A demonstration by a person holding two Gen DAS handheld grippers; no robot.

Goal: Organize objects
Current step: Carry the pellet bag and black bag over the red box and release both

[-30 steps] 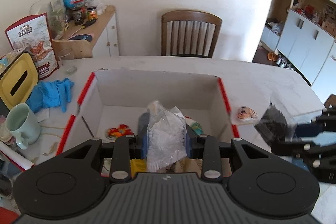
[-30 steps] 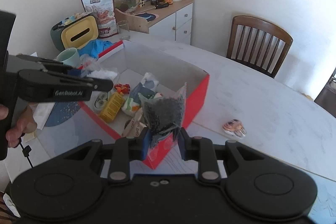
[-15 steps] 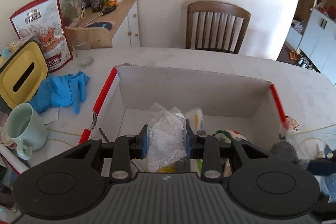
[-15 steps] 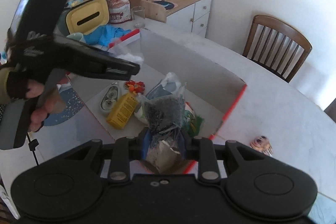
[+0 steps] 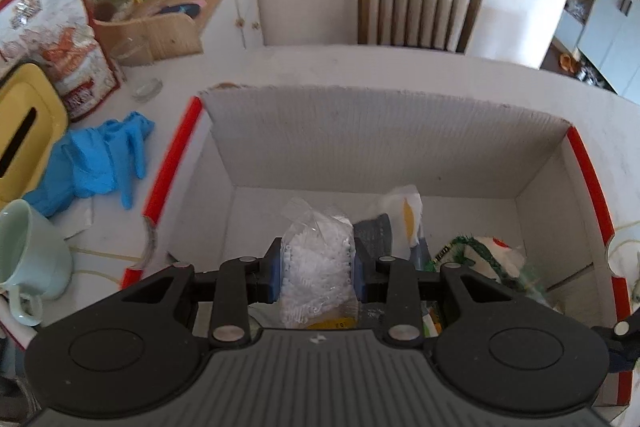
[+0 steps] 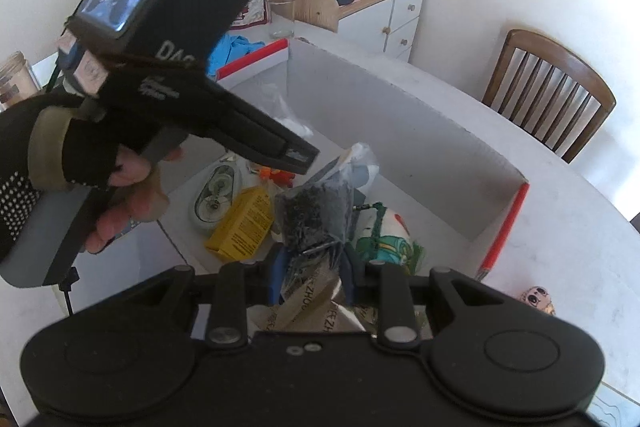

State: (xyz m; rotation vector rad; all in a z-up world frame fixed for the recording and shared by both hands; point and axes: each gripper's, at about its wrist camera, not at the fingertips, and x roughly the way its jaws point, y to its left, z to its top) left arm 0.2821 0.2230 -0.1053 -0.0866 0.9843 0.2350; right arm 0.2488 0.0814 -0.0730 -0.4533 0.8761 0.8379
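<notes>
left hand-held gripper [image 5: 315,277]: closed on a clear bag of white beads [image 5: 317,269], lower centre of its view, held over the box interior.
right hand-held gripper [image 6: 311,273]: clamped on a bag of black beads [image 6: 314,217], centre of its view, also over the box.
box [image 5: 380,135]: open red-edged cardboard box on the white counter [image 5: 400,67]; already holds a yellow carton [image 6: 242,225], a correction tape [image 6: 216,195], a printed pouch [image 6: 390,237].
step: both bags carried in above the box, release not yet made.
next move: likely lower each bag into a free patch of box floor, then spread the jaws; the two tools sit close, so stagger the drops.
left out: small figurine [image 6: 536,299] on the counter, lower right of the right view, outside the box.
</notes>
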